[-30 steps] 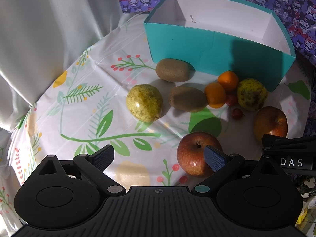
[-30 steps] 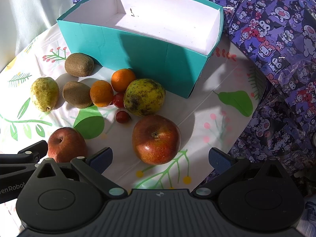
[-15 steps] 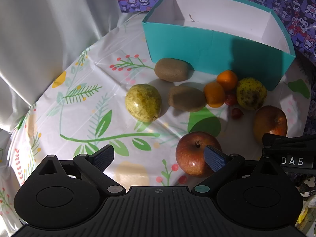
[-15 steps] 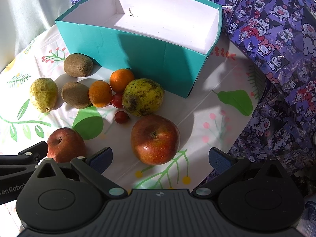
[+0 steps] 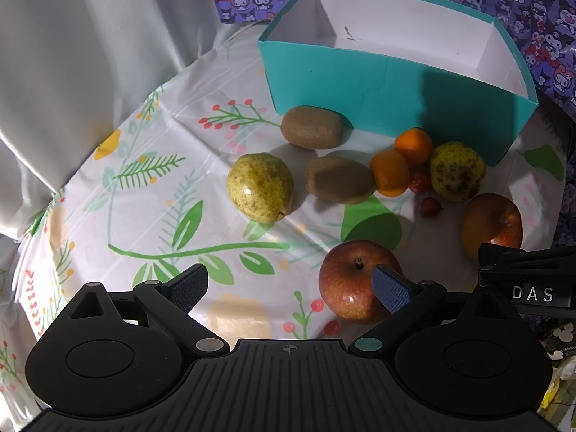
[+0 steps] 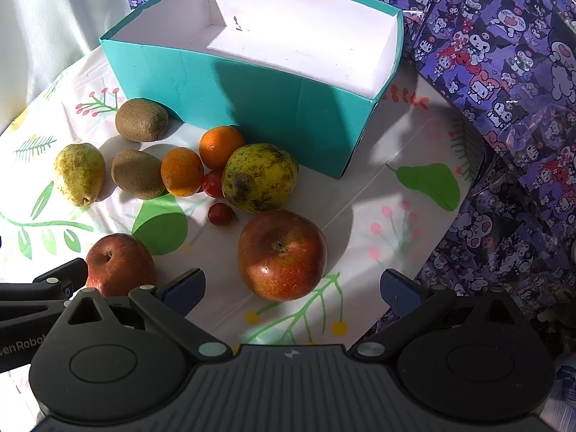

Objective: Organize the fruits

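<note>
A teal box [image 5: 378, 86] [image 6: 252, 100] with a white inside stands empty at the back. In front of it lie two kiwis [image 5: 311, 132] [image 5: 338, 180], two yellow-green pears [image 5: 260, 192] [image 6: 260, 177], two oranges [image 6: 181, 171] [image 6: 220, 146], two small red fruits [image 6: 220, 213] [image 6: 212, 183] and two red apples. My left gripper [image 5: 289, 284] is open; its right finger lies over the smaller apple [image 5: 354, 280]. My right gripper [image 6: 291, 289] is open just in front of the bigger apple [image 6: 282, 253], which sits between its fingers' line.
The fruit lies on a white cloth with a leaf print [image 5: 151, 194]. Purple cartoon-print wrap [image 6: 504, 72] covers the right and back. A pale curtain [image 5: 90, 54] hangs at the left. Each gripper's arm shows in the other's view [image 5: 529, 280] [image 6: 39, 288].
Both grippers have crept slightly forward toward the fruit; the apples sit a little lower in each view. Nothing was grasped or moved.
</note>
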A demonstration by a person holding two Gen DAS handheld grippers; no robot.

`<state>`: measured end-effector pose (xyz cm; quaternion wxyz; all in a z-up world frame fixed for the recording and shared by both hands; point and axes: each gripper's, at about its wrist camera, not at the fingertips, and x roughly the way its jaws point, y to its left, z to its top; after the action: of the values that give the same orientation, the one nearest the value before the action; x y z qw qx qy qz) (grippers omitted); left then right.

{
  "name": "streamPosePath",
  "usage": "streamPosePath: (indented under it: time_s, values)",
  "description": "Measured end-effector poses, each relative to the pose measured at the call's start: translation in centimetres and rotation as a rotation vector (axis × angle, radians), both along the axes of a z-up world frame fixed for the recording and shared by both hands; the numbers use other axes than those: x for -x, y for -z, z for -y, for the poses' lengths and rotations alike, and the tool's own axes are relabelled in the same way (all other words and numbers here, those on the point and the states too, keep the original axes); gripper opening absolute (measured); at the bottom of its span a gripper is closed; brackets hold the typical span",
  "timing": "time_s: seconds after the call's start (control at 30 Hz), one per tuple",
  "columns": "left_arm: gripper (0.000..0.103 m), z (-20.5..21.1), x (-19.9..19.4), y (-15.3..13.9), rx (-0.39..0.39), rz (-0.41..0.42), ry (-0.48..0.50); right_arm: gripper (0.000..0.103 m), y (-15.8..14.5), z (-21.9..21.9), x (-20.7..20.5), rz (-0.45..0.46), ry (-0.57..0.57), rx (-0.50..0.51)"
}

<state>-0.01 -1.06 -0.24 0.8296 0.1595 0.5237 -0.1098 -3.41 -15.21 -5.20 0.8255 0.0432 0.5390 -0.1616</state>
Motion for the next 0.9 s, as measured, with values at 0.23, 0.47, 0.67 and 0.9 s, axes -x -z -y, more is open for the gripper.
streamPosePath:
  time_s: [0.23, 0.47, 0.67, 0.9]
  values:
    - [0.100, 0.0, 0.0, 0.0, 0.000, 0.001, 0.000, 0.103, 0.0, 0.0, 0.0, 0.001, 0.002, -0.001]
    - [0.100, 0.2, 0.1, 0.1, 0.006, 0.004, 0.002, 0.103, -0.1, 0.2, 0.2, 0.007, 0.006, -0.001]
    - [0.100, 0.0, 0.4, -0.1, 0.057, 0.050, -0.002, 0.103, -0.3, 0.5, 0.6, 0.049, 0.014, -0.005]
    - [0.100, -0.8, 1.9, -0.2, 0.183, 0.200, 0.033, 0.103, -1.3, 1.0, 2.6, 0.254, -0.031, 0.019]
